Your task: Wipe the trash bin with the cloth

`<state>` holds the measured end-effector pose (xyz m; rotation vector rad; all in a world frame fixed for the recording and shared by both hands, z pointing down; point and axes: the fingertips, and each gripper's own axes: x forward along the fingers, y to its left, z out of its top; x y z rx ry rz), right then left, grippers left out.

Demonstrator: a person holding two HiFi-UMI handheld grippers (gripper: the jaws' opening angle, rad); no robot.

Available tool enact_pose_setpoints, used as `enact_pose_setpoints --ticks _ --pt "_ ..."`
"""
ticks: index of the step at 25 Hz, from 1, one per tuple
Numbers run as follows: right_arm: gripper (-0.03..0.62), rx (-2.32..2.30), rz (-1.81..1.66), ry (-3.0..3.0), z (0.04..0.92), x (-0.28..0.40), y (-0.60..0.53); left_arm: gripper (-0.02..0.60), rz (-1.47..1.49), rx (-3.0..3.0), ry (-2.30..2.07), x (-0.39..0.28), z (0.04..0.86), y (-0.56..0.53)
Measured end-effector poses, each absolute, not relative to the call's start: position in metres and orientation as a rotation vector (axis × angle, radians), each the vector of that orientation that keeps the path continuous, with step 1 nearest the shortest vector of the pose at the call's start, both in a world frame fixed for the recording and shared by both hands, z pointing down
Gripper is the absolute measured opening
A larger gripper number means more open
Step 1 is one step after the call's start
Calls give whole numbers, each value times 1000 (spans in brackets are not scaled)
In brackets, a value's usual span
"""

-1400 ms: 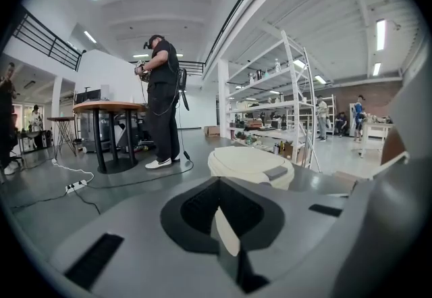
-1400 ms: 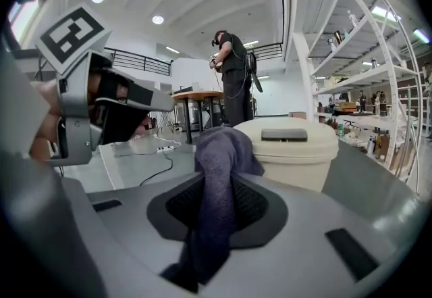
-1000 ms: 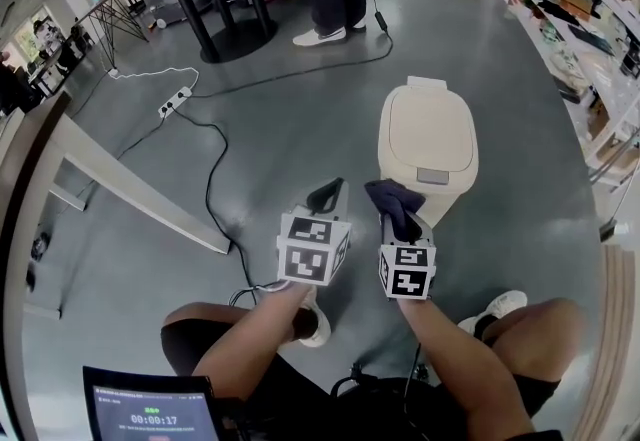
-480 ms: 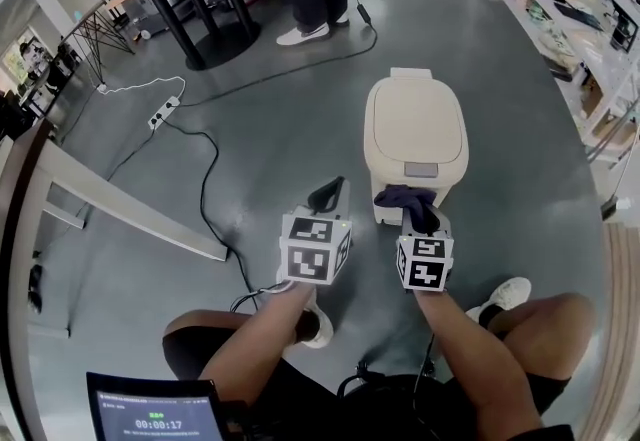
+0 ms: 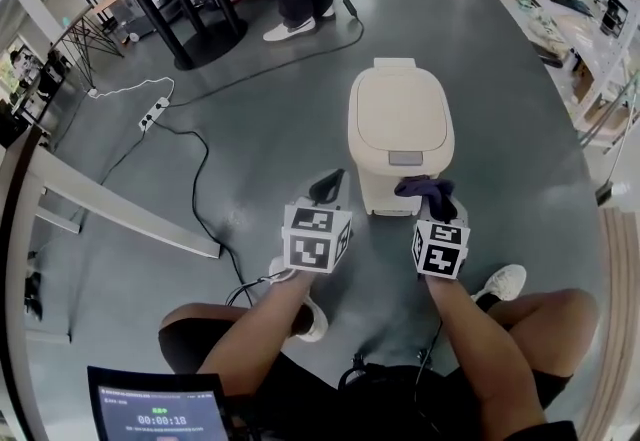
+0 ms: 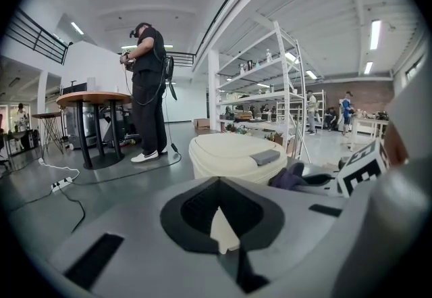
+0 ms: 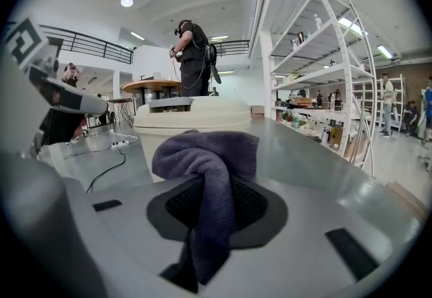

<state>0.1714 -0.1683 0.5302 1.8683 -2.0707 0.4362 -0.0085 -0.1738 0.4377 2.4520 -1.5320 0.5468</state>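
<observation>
We face the cream trash bin [image 5: 400, 119], lid down, on the grey floor [image 5: 250, 119]. Our left gripper [image 5: 326, 187], jaws together and empty, is off its near left corner. Our right gripper [image 5: 434, 199] clamps the dark purple cloth [image 5: 422, 188] (bunched over the jaws) by the bin's front edge.

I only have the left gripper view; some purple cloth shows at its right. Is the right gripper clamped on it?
Observer: Yes. The right gripper view shows the right gripper shut on the purple terry cloth, bunched above the jaws.
Operator: Where is it against the bin?
Observer: The head view puts it at the cream plastic trash bin's near front edge, right of the grey lid tab. Contact unconfirmed.
</observation>
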Motion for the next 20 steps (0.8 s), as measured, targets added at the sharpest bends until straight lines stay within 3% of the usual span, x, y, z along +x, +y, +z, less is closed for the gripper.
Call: enact_pose_setpoints --ticks 8,13,20 --pt "87 1912 444 -2025 540 199 -157 0 526 2431 -1503 -5 447 -175" --pt "87 1734 333 -2123 557 156 -131 0 516 2476 -1493 -9 460 -175" --pt "87 1702 453 -2184 591 107 -130 0 546 2527 -1443 -13 477 -170"
